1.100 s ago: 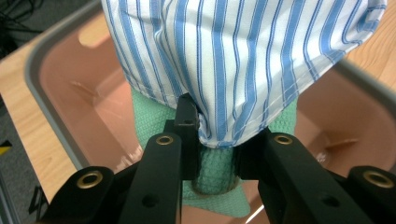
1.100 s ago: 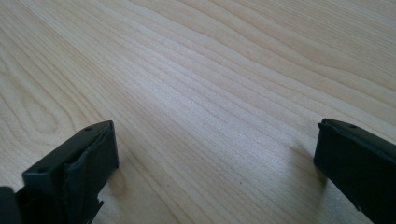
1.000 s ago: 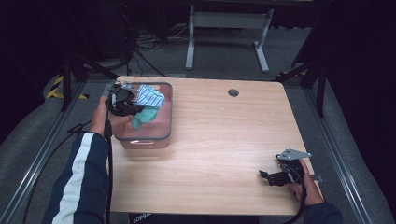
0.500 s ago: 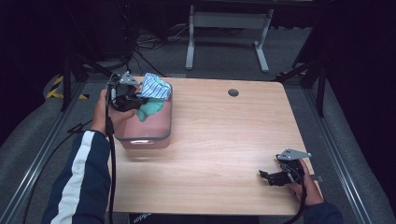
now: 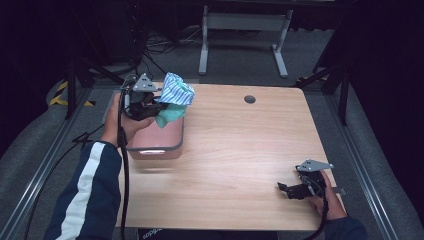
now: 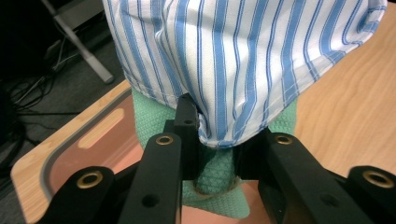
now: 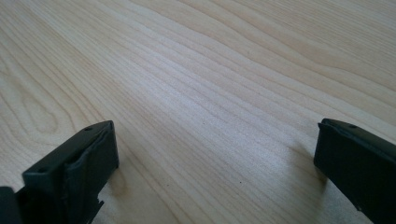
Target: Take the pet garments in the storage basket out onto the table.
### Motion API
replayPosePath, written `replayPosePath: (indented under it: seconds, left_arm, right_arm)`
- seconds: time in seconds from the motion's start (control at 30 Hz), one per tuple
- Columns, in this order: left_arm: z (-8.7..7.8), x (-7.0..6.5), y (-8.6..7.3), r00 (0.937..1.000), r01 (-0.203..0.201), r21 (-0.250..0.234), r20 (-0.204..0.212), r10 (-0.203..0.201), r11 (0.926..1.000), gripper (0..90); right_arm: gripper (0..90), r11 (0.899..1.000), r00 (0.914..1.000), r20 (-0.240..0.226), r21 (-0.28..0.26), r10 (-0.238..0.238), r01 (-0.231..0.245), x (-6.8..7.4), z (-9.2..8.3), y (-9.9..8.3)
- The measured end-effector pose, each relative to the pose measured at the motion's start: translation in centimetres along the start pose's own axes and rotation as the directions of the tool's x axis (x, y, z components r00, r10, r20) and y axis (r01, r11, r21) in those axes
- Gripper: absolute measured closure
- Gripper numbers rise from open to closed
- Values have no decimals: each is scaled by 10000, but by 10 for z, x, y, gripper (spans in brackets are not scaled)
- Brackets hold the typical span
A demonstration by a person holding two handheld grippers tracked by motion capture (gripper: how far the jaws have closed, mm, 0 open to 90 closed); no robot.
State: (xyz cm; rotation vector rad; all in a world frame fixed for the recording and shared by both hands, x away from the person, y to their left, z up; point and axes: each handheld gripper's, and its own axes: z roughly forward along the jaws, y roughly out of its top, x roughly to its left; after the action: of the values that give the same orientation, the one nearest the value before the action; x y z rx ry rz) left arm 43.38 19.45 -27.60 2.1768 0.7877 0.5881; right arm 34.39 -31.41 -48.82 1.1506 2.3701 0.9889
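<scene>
Around the work, little crowds the wooden table (image 5: 240,150): a small dark round hole (image 5: 249,99) sits near its far edge, well apart from everything else, and a pink bin (image 5: 157,144) with a grey rim stands at the table's left side. Beyond the far edge, on the grey floor, the legs of a metal stand (image 5: 240,30) and some loose cables (image 5: 150,47) are visible. Nothing lies between the two grippers on the bare wood.

The left gripper (image 5: 150,102), held in a hand with a dark sleeve bearing a white stripe, hangs above the bin's far end. Its jaws are pinched together on a bundle of cloth: a blue-and-white striped cloth (image 6: 233,60) on top, with a green knitted cloth (image 6: 215,172) bunched beneath it. In the left gripper view the striped fabric drapes over the jaw tips, with the green weave squeezed between them. The bundle is clear of the bin, in the air.

The right gripper (image 5: 286,188) rests low at the table's near right corner, jaws spread wide over bare wood.
</scene>
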Motion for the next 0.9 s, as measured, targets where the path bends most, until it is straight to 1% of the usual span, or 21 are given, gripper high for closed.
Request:
replayPosePath:
  seconds: [0.03,0.07,0.17,0.23,0.27,0.3,0.33,0.4,0.53,0.57,0.6,0.67,0.77,0.8,0.9]
  left_arm:
    - [0,0,0,10000,0,0,0,0,10000,752]
    - [0,-2,2,10000,-82,-43,-43,82,10000,752]
    - [2,-6,4,9999,-49,-179,118,51,9998,753]
    - [3,-9,6,9996,-209,-120,188,212,9997,753]
    - [3,-11,7,9996,-204,-137,211,207,9997,752]
    - [4,-13,8,9990,-332,-67,302,333,9994,753]
    - [5,-15,9,9987,-397,-124,301,401,9991,752]
    - [5,-17,11,9983,-446,-116,381,450,9989,752]
    - [8,-23,14,9971,-471,-262,586,485,9985,752]
    - [9,-25,15,9965,-556,-244,611,570,9982,753]
    - [10,-27,16,9963,-524,-237,668,539,9983,753]
    - [12,-30,17,9947,-693,-215,748,707,9974,753]
    - [17,-37,20,9929,-697,-314,943,724,9971,752]
    - [18,-39,21,9917,-746,-273,1029,770,9968,753]
    - [24,-46,24,9894,-845,-384,1150,884,9957,753]
  right_arm:
    - [0,10000,10000,0,0,0,0,0,0,0]
    - [0,10000,10000,2,0,0,0,0,0,0]
    - [0,10000,10000,1,0,-2,2,0,0,0]
    - [0,10000,10000,1,0,-2,2,0,0,0]
    - [0,10000,10000,1,-1,0,0,0,0,0]
    - [0,10000,10000,-1,0,-1,1,0,0,0]
    - [0,10000,10000,0,-1,-1,1,0,0,0]
    - [0,10000,10000,2,-2,-1,1,0,0,0]
    - [0,10000,10000,1,0,0,0,0,0,0]
    - [0,10000,10000,2,0,1,-1,0,0,0]
    - [0,10000,10000,1,-1,0,0,0,0,0]
    - [0,10000,10000,0,0,-1,1,0,0,0]
    - [0,10000,10000,0,0,0,0,0,0,0]
    - [0,10000,10000,0,-1,1,-1,0,0,0]
    - [0,10000,10000,0,-1,1,-1,0,0,0]
